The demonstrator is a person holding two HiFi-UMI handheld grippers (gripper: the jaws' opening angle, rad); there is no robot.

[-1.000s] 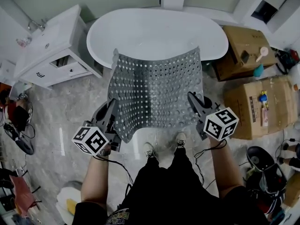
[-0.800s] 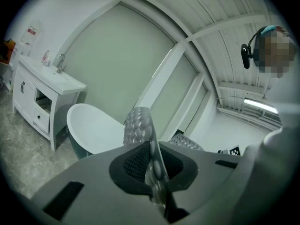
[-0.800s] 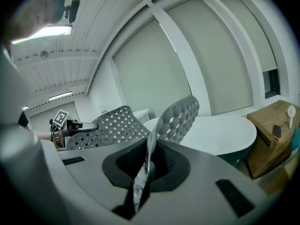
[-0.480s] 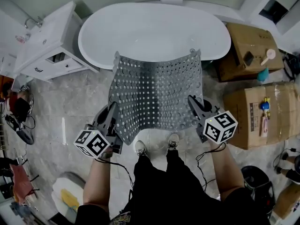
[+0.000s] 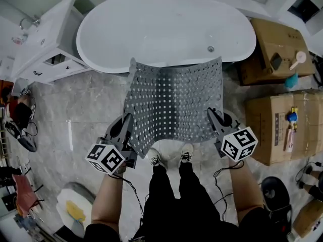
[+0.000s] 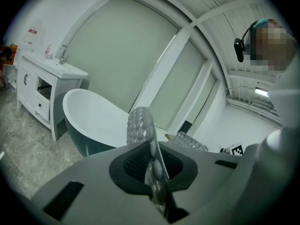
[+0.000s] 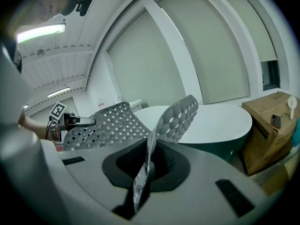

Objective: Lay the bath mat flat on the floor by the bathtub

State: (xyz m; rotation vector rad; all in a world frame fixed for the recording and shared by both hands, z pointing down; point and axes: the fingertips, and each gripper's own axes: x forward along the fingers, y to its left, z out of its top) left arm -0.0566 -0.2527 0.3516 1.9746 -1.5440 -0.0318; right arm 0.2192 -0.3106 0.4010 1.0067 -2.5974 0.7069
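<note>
A: So, where to find the bath mat [image 5: 171, 102]?

B: Up off the floor [image 5: 86, 110], held spread out between both tools. Grey, thin, full of holes and bumps.

A: Far edge?

B: Curled up and away, overlapping the near rim of the bathtub [image 5: 166, 29] as seen from the head view. Touching the rim or hanging clear of it, cannot tell.

A: Left gripper [image 5: 126, 126]?

B: Clamped on the near left edge of the mat. Pressed together on the sheet, pinched edge-on between the pads and rising straight out of the gap.

A: And the right gripper [image 5: 212, 117]?

B: Likewise pinching, on the near right edge. Almost fully closed on the sheet, bending from there toward the tub.

A: Near edge?

B: Sagging a little between the two grips, just above the shoes [image 5: 160, 160].

A: Room to move?

B: Plenty on the left: open marble floor from the mat's left edge out to the white vanity [image 5: 48, 49]. Tighter on the right: cardboard boxes [image 5: 282, 122] near the right gripper, with another box [image 5: 272, 44] close by the tub's right end. Bare floor also along the tub's base, beside the hanging mat.
</note>
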